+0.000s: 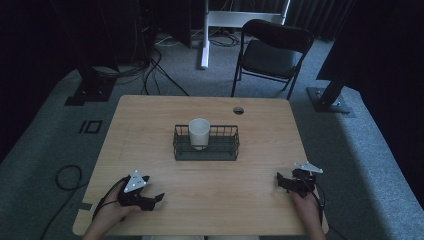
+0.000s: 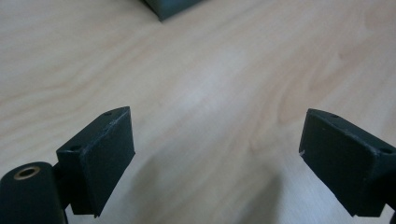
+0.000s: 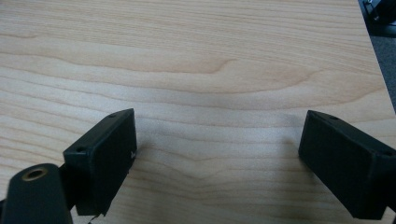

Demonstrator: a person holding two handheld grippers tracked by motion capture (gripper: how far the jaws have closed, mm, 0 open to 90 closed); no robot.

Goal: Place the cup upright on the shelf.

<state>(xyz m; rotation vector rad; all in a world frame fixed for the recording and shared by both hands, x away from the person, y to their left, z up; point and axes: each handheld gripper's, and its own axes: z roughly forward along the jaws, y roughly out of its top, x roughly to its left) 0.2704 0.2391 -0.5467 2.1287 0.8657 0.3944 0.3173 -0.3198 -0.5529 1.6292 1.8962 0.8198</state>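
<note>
Wooden table (image 1: 210, 200), upright white cup (image 1: 199, 133) in wire basket (image 1: 220, 150)

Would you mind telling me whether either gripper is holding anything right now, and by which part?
Nothing is held. The left gripper and right gripper both have their jaws wide apart over bare table; the cup sits untouched in the basket.

The high view looks down from above the near edge of the table (image 1: 150, 115), with the basket (image 1: 206, 143) in the middle. The left gripper view sits very low and close to the wood, facing the basket (image 2: 170, 7) corner. The right gripper view is just as low, facing bare wood (image 3: 196, 60). All three share the tabletop.
</note>
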